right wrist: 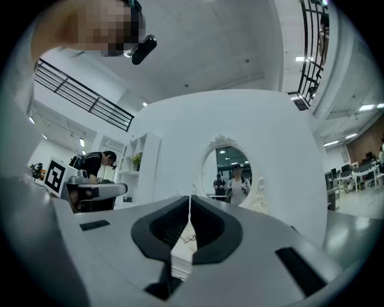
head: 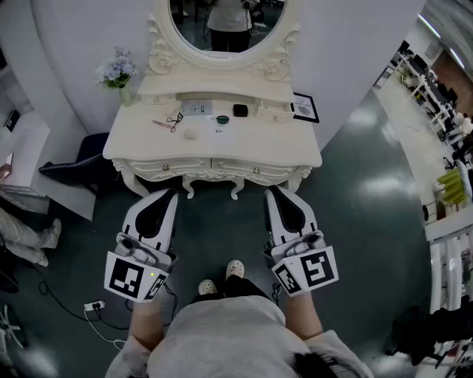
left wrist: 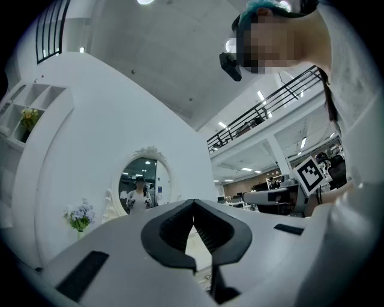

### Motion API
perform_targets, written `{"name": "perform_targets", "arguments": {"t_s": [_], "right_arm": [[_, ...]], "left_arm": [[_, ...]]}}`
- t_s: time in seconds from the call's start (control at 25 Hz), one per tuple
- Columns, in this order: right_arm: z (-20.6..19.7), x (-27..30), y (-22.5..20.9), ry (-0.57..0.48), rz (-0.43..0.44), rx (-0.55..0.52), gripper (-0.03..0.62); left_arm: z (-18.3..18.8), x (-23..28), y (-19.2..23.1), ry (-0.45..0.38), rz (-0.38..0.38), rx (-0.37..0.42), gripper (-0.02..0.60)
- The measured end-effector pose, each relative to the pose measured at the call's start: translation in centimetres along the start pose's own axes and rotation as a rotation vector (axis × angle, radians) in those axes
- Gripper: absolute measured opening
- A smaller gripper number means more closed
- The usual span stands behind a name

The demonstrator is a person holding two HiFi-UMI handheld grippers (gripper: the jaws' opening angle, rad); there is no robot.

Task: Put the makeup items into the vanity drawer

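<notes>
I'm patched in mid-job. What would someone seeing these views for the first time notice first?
The ornate white vanity with its oval mirror fills the top centre of the head view, with small makeup items scattered on its top. Below it, the left gripper and right gripper point at its front, both shut and empty. A vase of pale flowers stands on its left corner.

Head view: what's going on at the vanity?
A person stands facing the white vanity, one hand-held gripper in each hand. The left hand-held gripper and right hand-held gripper are both shut, empty, short of the table. Small items lie on top; drawers closed.
</notes>
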State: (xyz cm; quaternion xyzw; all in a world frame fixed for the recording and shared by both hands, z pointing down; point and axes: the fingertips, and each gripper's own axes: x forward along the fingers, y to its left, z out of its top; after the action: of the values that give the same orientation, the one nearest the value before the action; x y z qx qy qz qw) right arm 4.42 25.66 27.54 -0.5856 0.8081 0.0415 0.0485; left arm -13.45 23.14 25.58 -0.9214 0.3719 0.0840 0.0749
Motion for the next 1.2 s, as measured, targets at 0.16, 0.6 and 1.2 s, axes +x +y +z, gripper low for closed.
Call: {"name": "perform_targets", "arguments": {"t_s": [0.16,0.6,1.2], "right_arm": [[0.1,0.3,-0.1,-0.002,0.005,0.000,0.025],[0.4,2.2,-2.2,-0.020,0.032,-0.003,0.023],[-0.5,6.4,-7.1,-0.026,0.155,0.009,0.024]], "left_arm": [[0.2,0.3,0.2,-0.010,0.002,-0.005,0.014],[-0.1,2.9,0.4,-0.009,0.024,0.005,0.014],[-0.9,9.4,0.3,-0.020,0.088,0.030,0.014]]}}
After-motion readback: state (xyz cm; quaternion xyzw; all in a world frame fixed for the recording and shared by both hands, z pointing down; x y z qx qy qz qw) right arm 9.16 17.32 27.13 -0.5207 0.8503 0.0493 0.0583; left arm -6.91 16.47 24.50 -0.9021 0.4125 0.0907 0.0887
